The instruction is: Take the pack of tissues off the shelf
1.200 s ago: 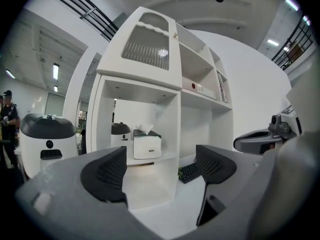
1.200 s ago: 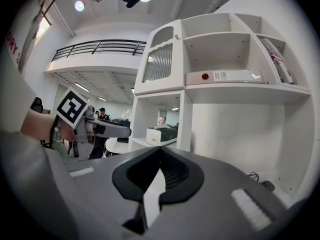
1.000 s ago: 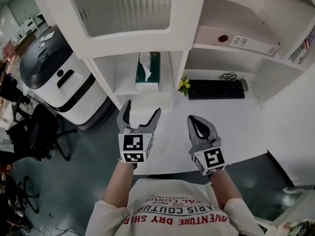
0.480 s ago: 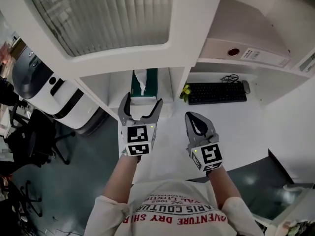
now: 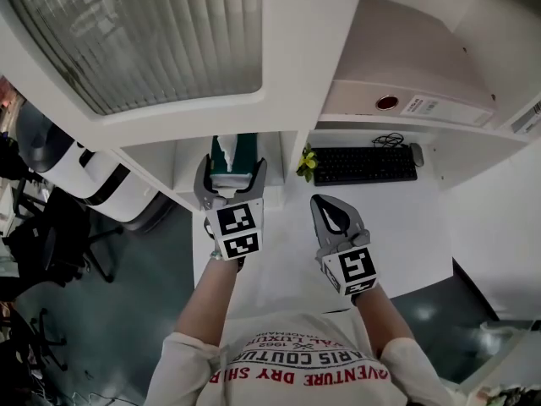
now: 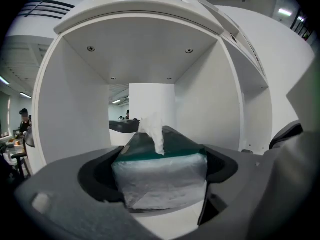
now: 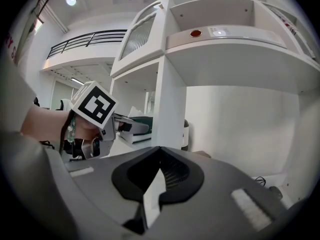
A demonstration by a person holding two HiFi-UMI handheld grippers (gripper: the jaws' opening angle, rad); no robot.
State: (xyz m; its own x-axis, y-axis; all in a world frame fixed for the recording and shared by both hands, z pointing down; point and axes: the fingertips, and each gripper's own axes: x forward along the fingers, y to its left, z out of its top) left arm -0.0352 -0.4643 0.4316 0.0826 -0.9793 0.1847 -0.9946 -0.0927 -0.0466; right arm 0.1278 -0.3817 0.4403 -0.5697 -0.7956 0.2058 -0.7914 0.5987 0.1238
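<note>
The pack of tissues (image 5: 236, 151) is green-topped with a white tissue sticking up, and it lies in the open shelf compartment (image 5: 188, 161). My left gripper (image 5: 230, 177) is open and reaches into that compartment, one jaw on each side of the pack's near end. In the left gripper view the clear-wrapped pack (image 6: 159, 179) fills most of the gap between the jaws of the left gripper (image 6: 162, 158). My right gripper (image 5: 331, 216) hangs shut and empty over the white desk (image 5: 406, 218), right of the shelf post. The right gripper view shows its jaws (image 7: 159, 156) closed, with the left gripper (image 7: 126, 126) and the pack (image 7: 139, 119) to the left.
A black keyboard (image 5: 363, 164) and a small yellow plant (image 5: 304, 161) sit at the back of the desk. A binder (image 5: 410, 105) lies on the shelf above. A frosted cabinet door (image 5: 144, 32) overhangs the compartment. A white machine (image 5: 80, 176) and office chairs (image 5: 51, 244) stand at the left.
My left gripper has moved forward into the shelf compartment, and its open jaws now straddle the tissue pack. The right gripper has hardly moved and stays shut.
</note>
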